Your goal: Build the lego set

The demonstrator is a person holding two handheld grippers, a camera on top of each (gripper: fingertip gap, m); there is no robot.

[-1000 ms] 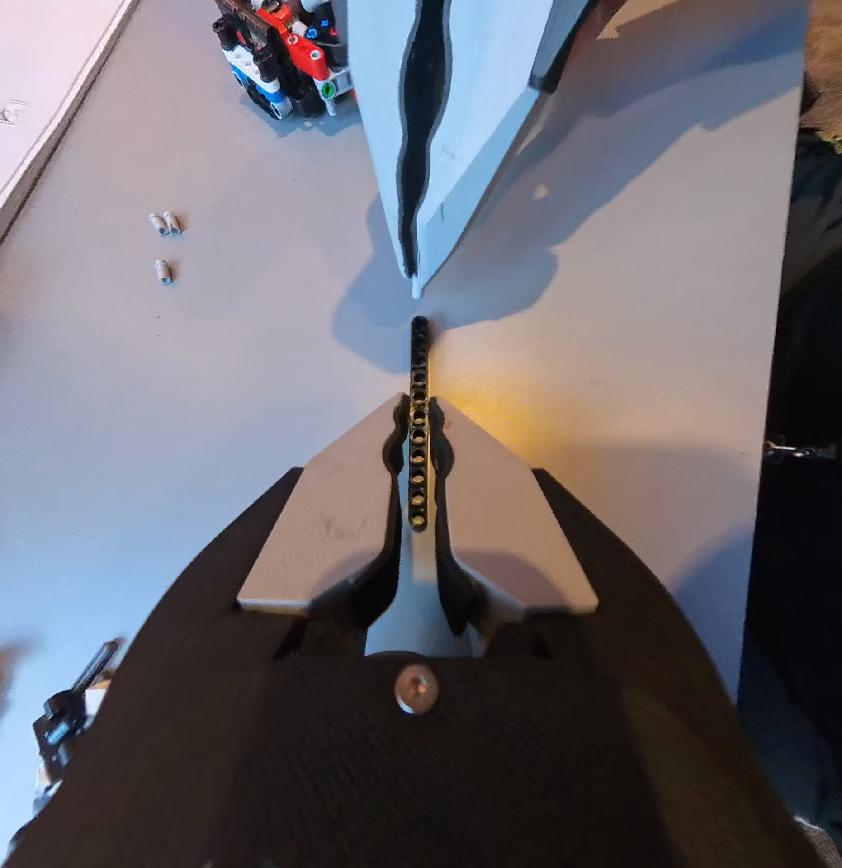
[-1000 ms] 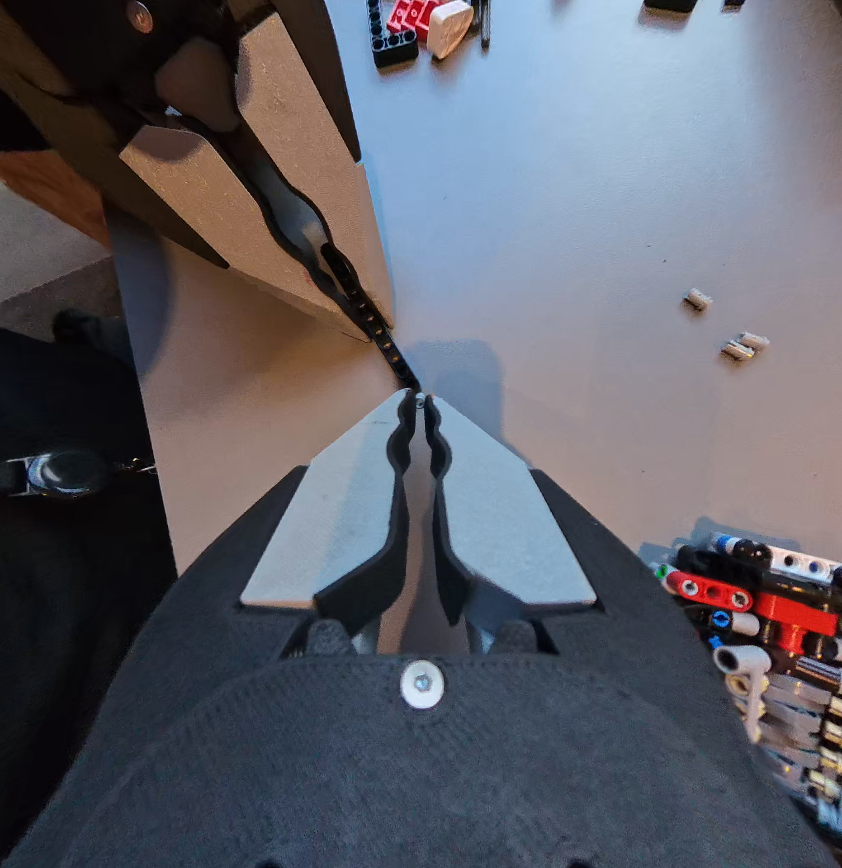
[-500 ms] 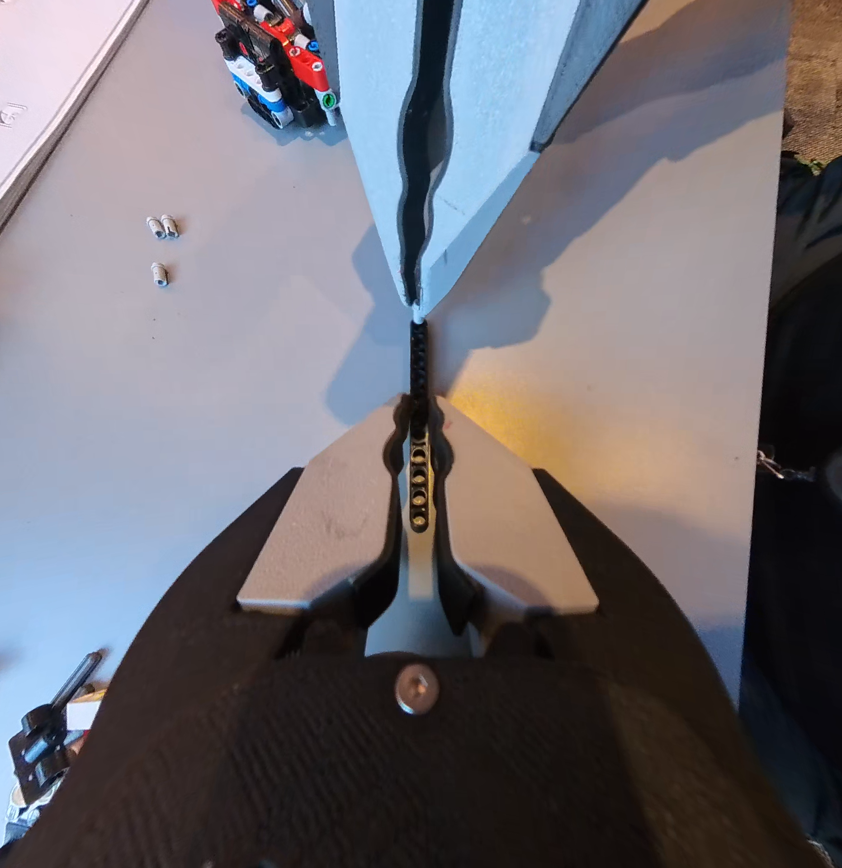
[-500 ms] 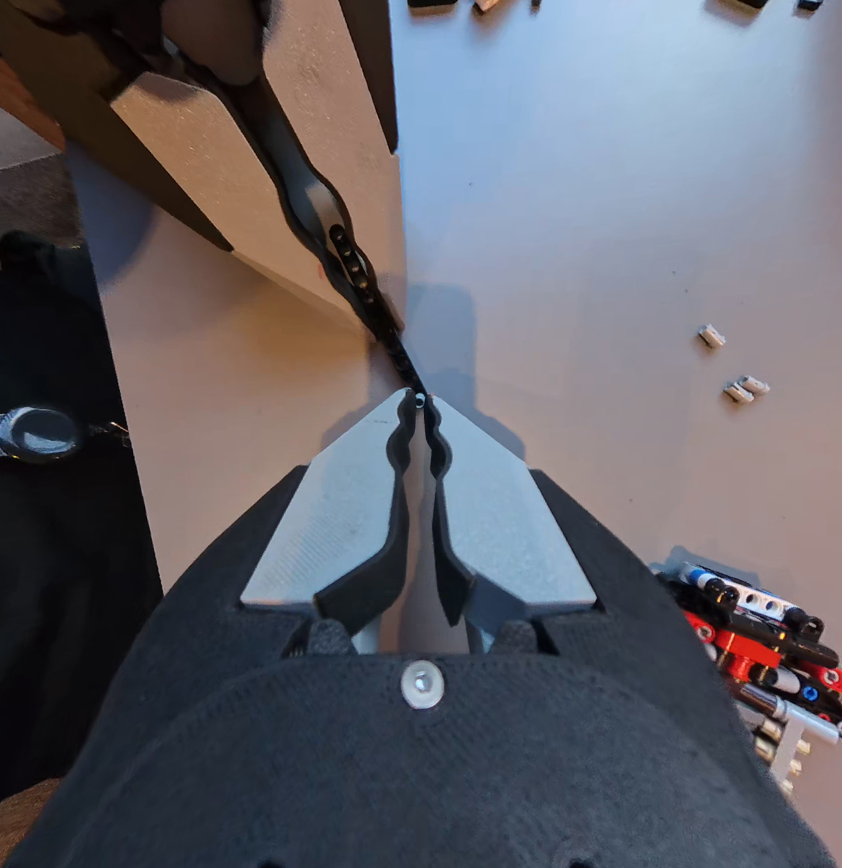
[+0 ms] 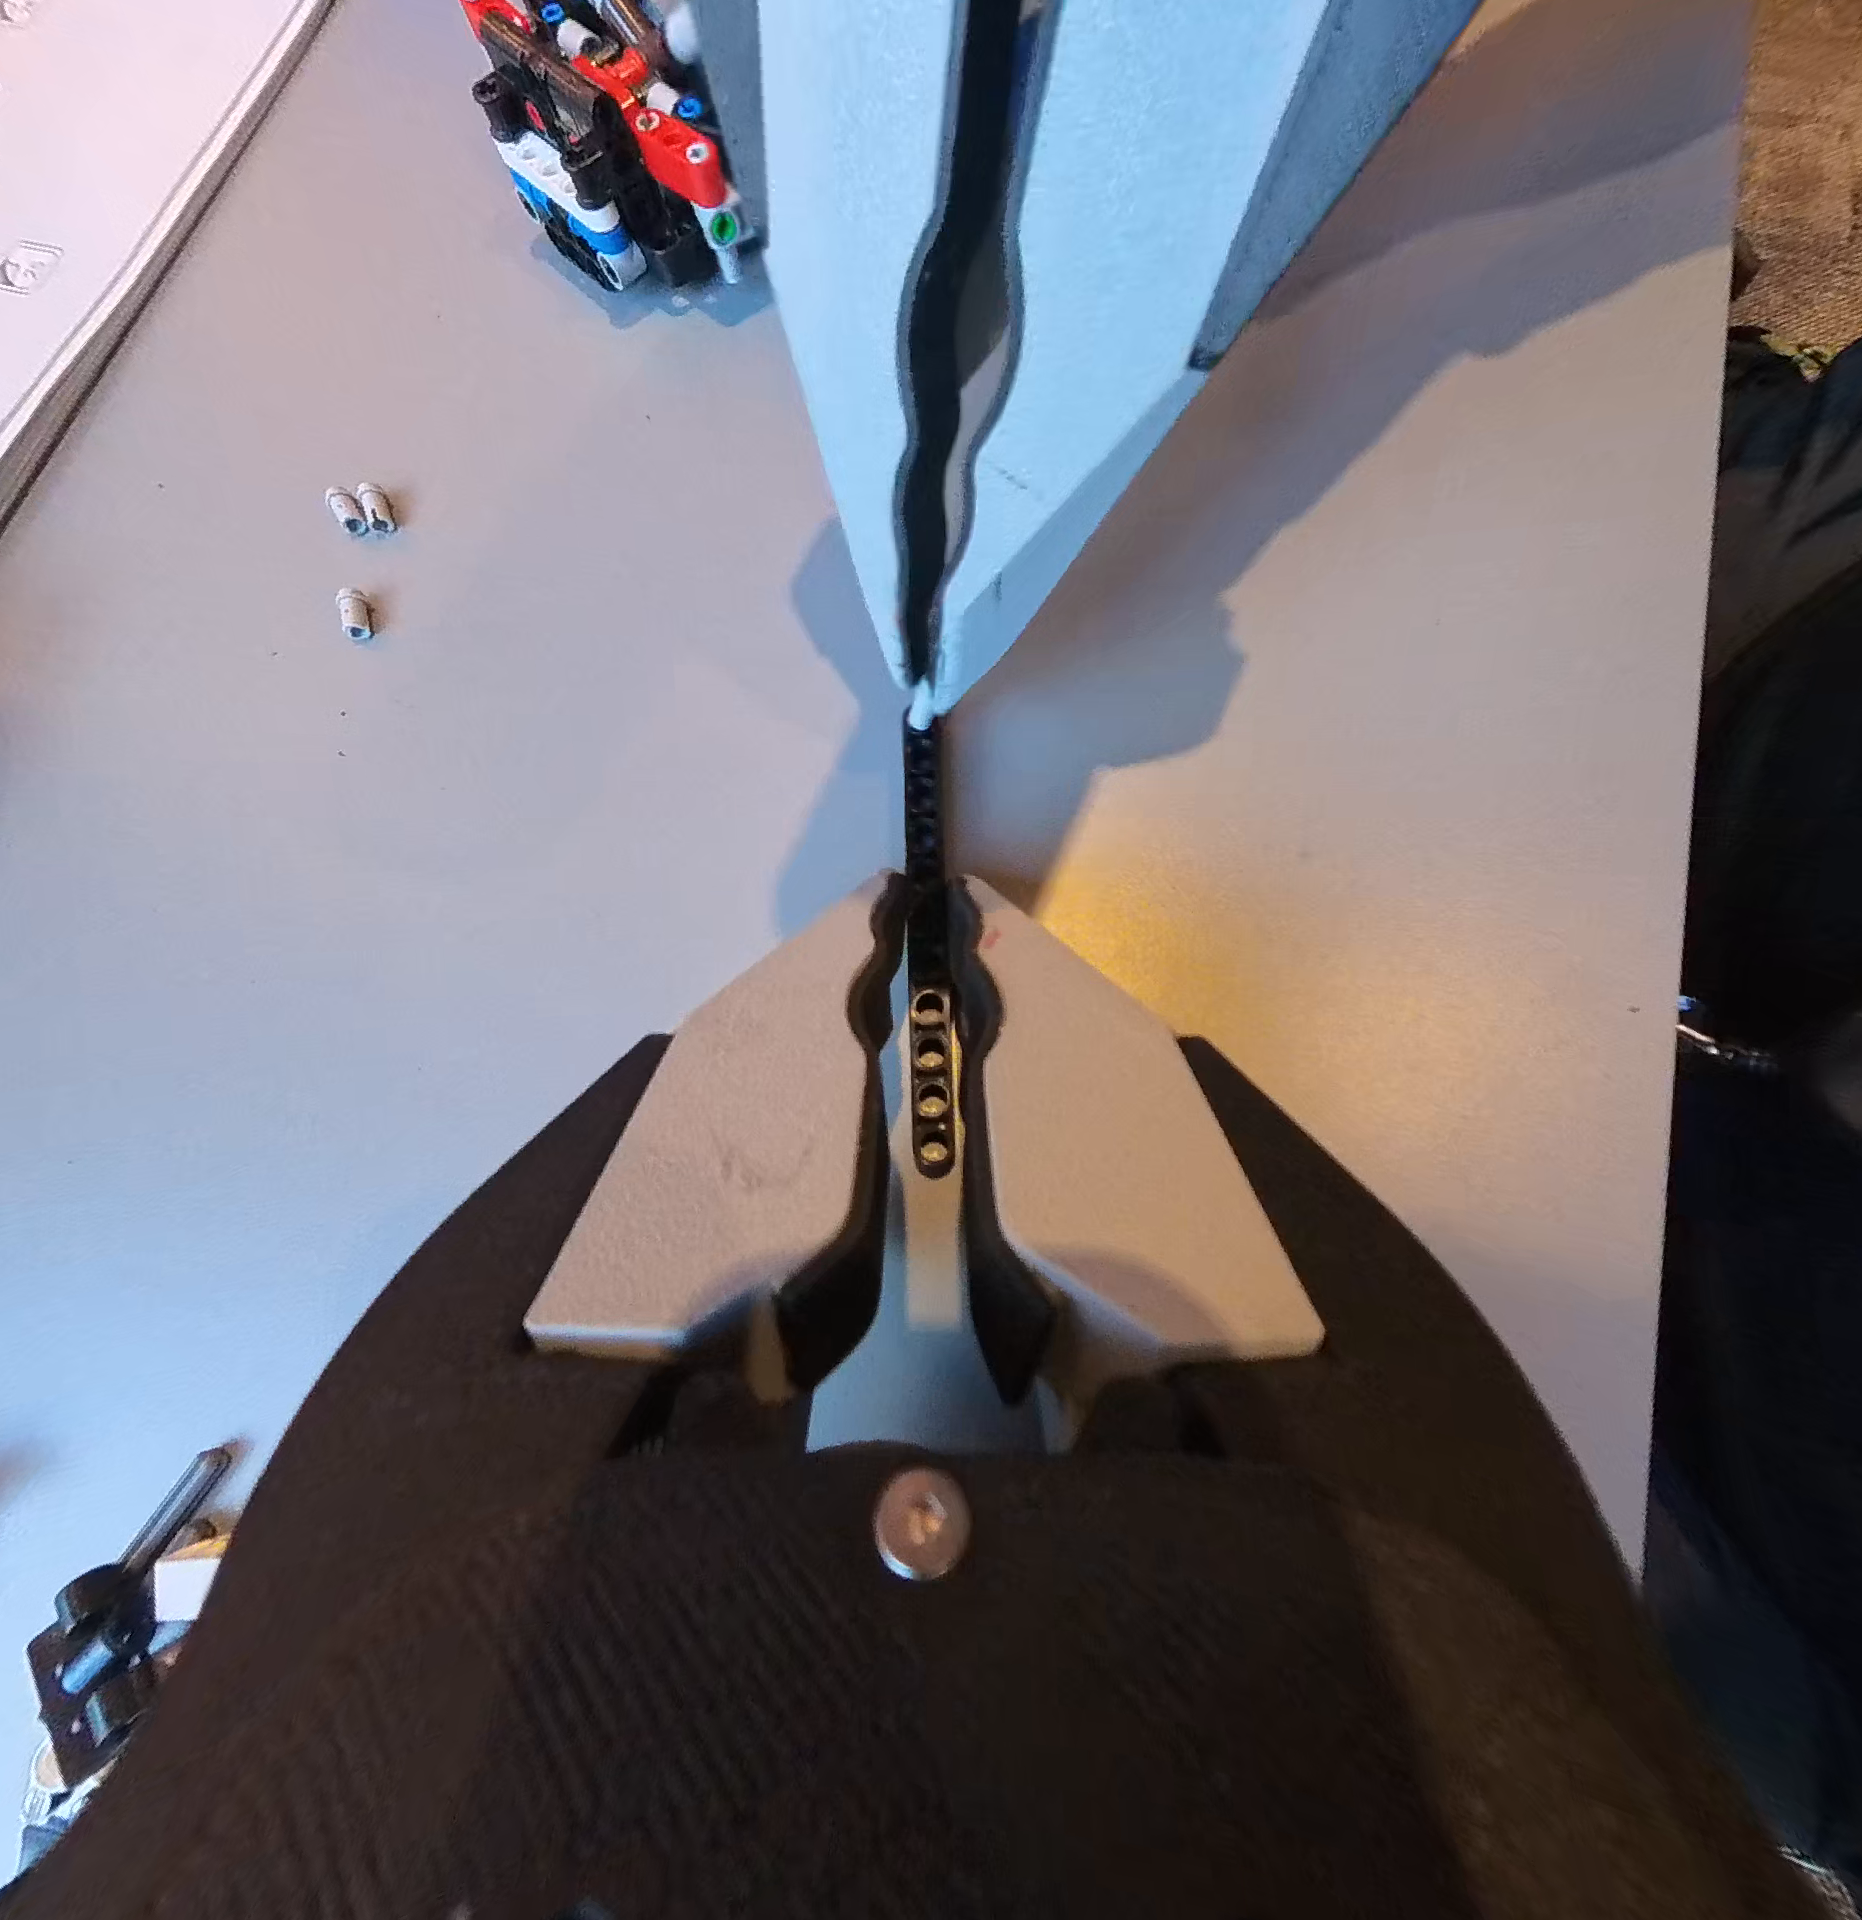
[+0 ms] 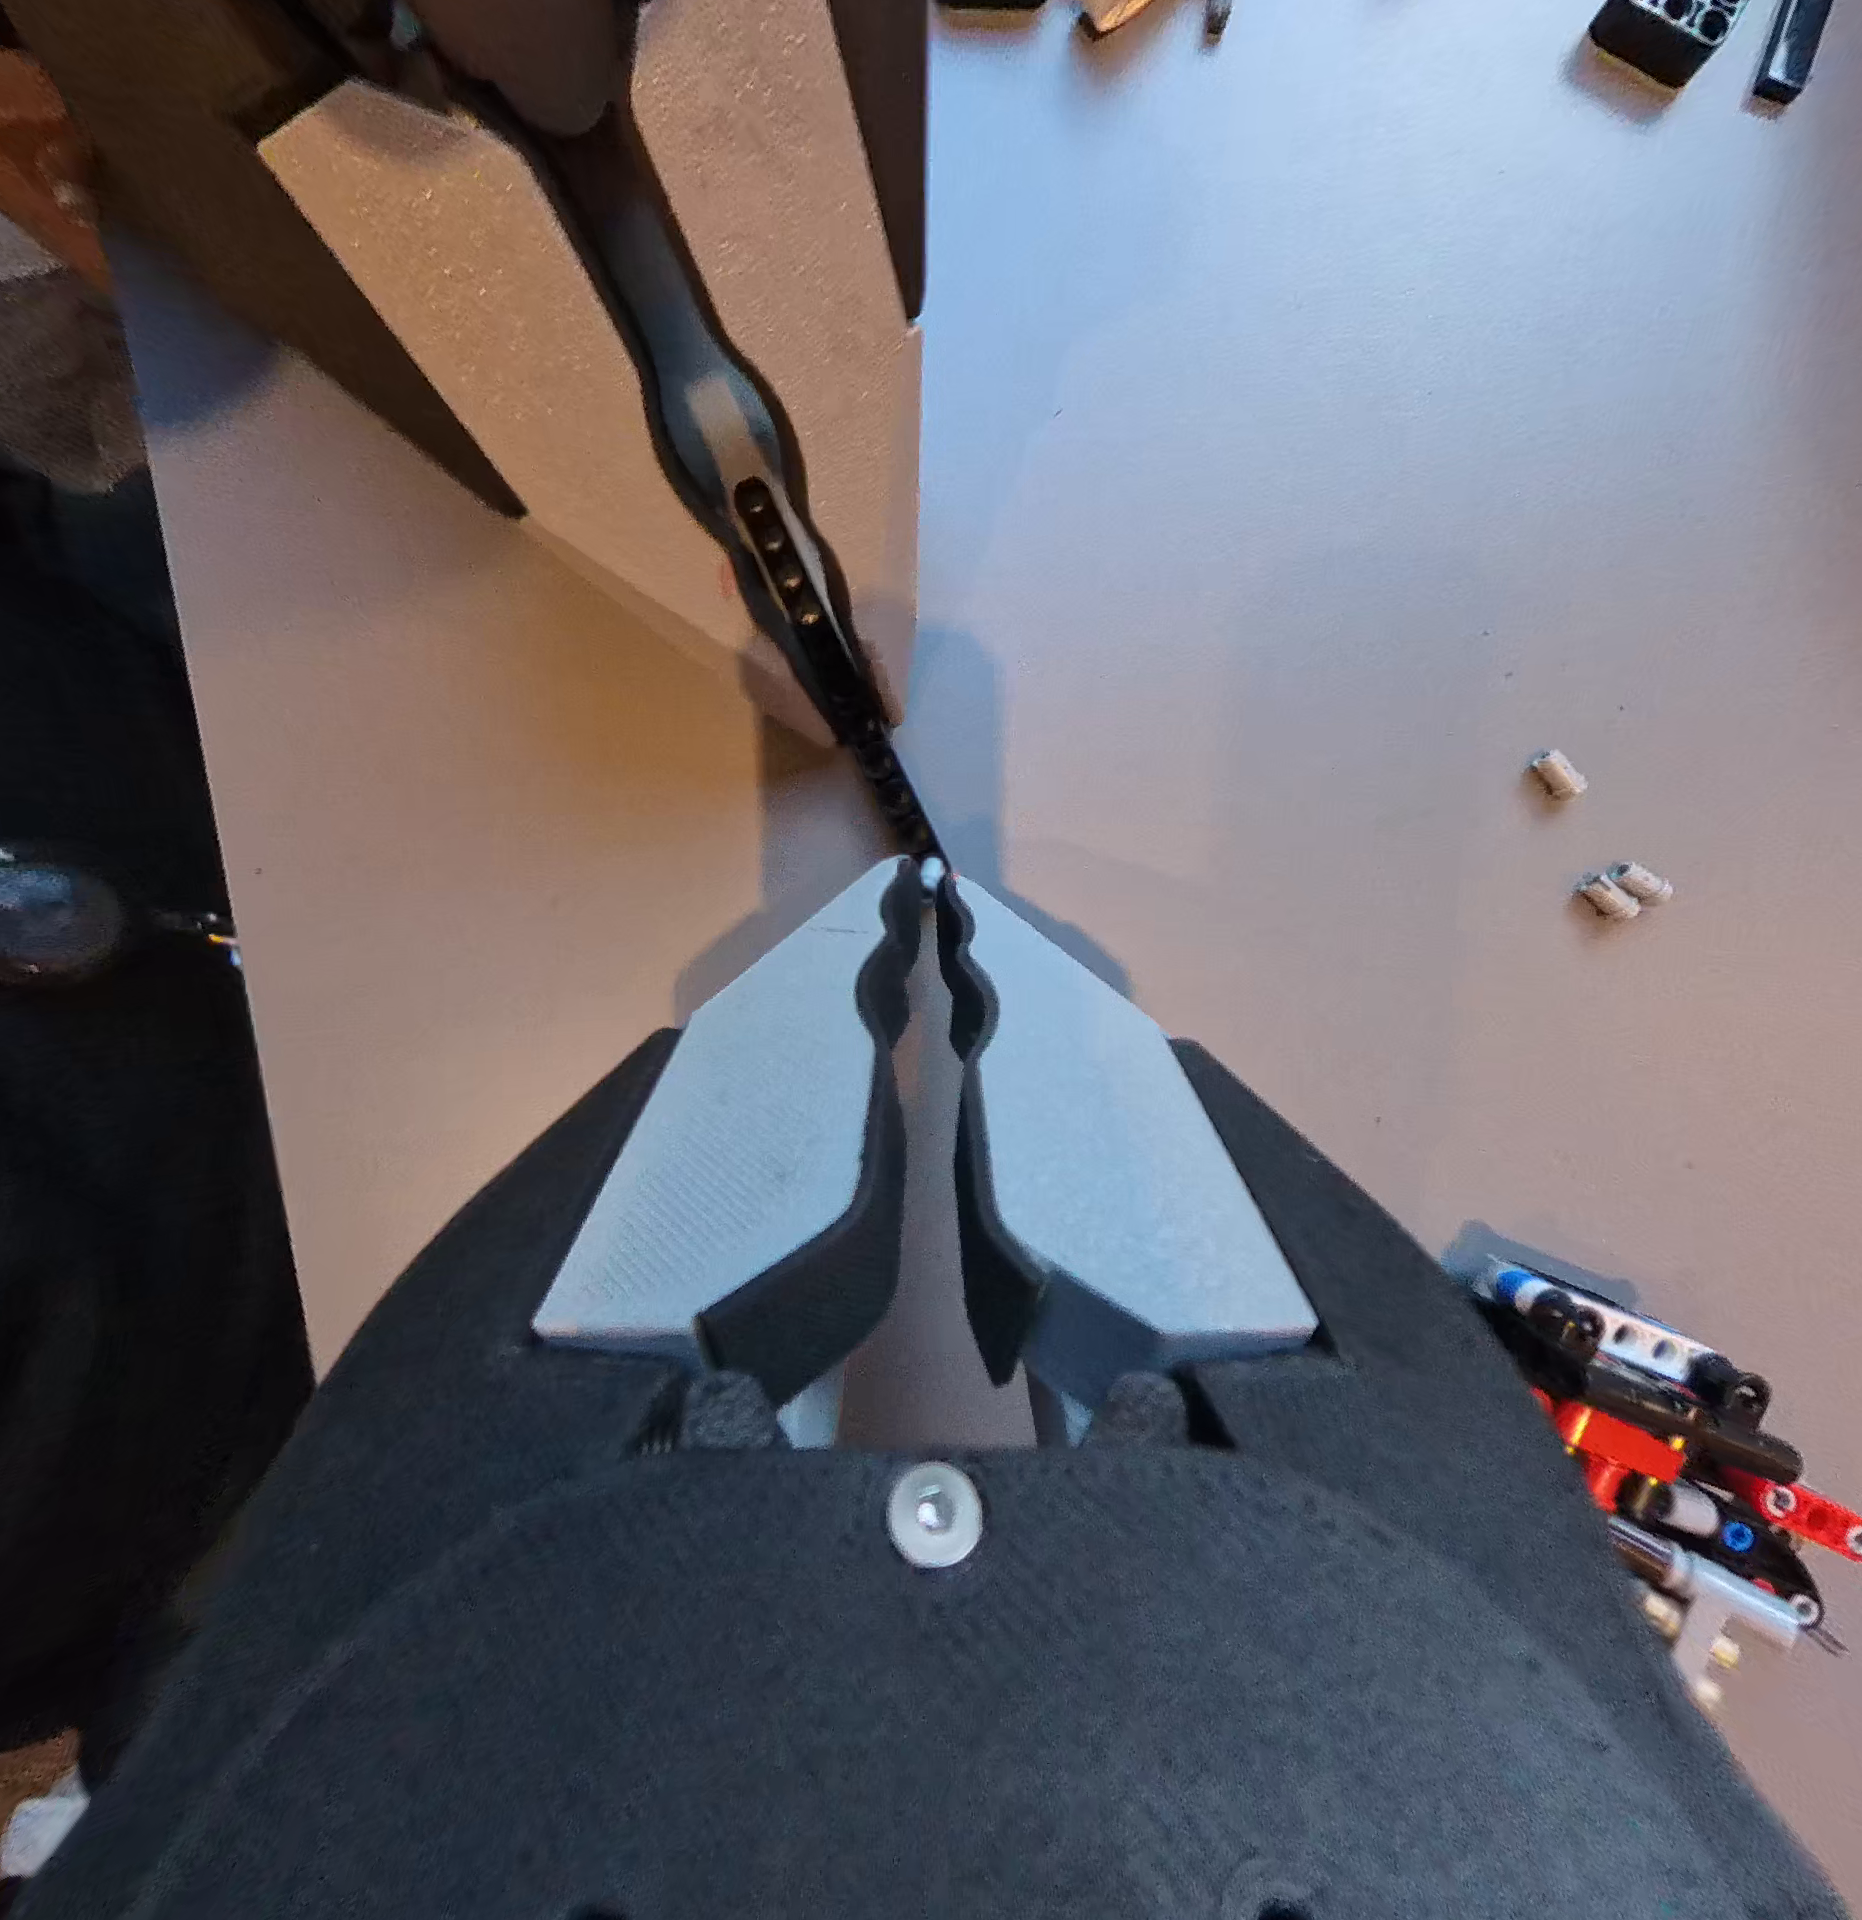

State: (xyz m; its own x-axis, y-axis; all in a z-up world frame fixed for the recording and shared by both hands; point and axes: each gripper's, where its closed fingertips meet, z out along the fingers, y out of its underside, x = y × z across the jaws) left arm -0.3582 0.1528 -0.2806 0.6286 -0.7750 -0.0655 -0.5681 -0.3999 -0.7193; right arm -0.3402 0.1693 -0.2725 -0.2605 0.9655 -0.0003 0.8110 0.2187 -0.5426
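Observation:
My left gripper (image 5: 927,883) is shut on a long black beam with holes (image 5: 925,800), which sticks out forward past its tips. My right gripper (image 6: 929,878) is shut on a small light grey pin (image 6: 932,871), held at the beam's far end (image 6: 901,800). In the left wrist view the right gripper (image 5: 922,686) comes down from the top, the pin (image 5: 922,715) at its tip touching the beam. In the right wrist view the left gripper (image 6: 854,717) shows at the upper left. The partly built red, black and white model (image 5: 605,166) stands behind, and shows in the right wrist view (image 6: 1675,1455).
Three loose grey pins (image 5: 358,551) lie on the grey table (image 5: 387,935), also in the right wrist view (image 6: 1602,852). A white instruction booklet (image 5: 65,208) lies at far left. Black parts (image 5: 106,1652) lie at lower left. More parts (image 6: 1675,31) lie at the far edge. The table edge (image 5: 1675,1039) runs at right. Less than 4 cm separates the two grippers' tips.
The two grippers have closed in on each other. The pin in the right gripper now meets the far end of the black beam, where a gap showed a second ago.

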